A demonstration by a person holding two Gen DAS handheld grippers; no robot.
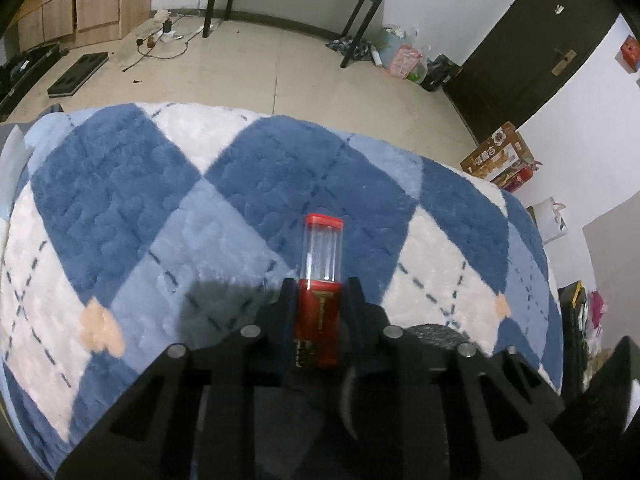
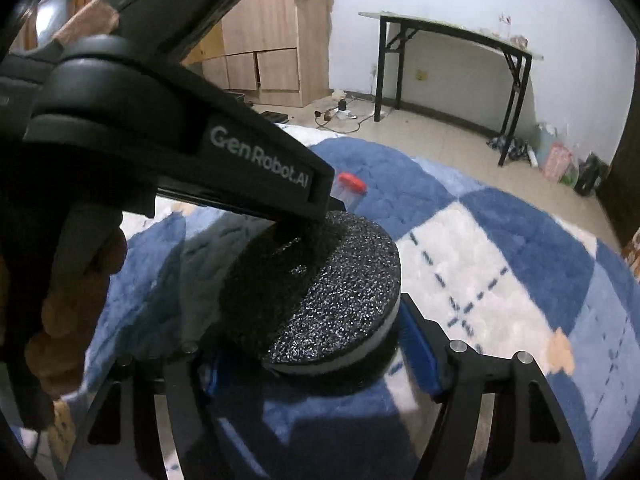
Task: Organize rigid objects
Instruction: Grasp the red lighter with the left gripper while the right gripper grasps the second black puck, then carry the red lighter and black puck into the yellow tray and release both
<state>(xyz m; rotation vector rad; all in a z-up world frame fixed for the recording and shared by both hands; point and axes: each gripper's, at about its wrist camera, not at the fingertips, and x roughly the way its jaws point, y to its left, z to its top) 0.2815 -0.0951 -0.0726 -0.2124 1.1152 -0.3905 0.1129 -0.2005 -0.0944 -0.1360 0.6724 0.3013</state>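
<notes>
My left gripper (image 1: 320, 286) is shut on a red tube with a clear upper part and a red cap (image 1: 322, 264), held upright above the blue and white plush rug (image 1: 160, 220). In the right wrist view the left gripper's black body (image 2: 224, 148) crosses the upper left, and the tube's red cap (image 2: 352, 182) shows beyond it. My right gripper (image 2: 312, 344) is shut on a round black speckled disc with a white edge (image 2: 344, 300), held flat over the rug (image 2: 500, 272). A corner of the disc shows in the left wrist view (image 1: 436, 334).
A black folding table (image 2: 452, 40) stands by the far wall. Wooden cabinets (image 2: 260, 60) are at the back left. Cables and chargers (image 1: 160, 36) lie on the tiled floor. Cardboard boxes (image 1: 500, 156) and a dark door (image 1: 532, 48) are on the right.
</notes>
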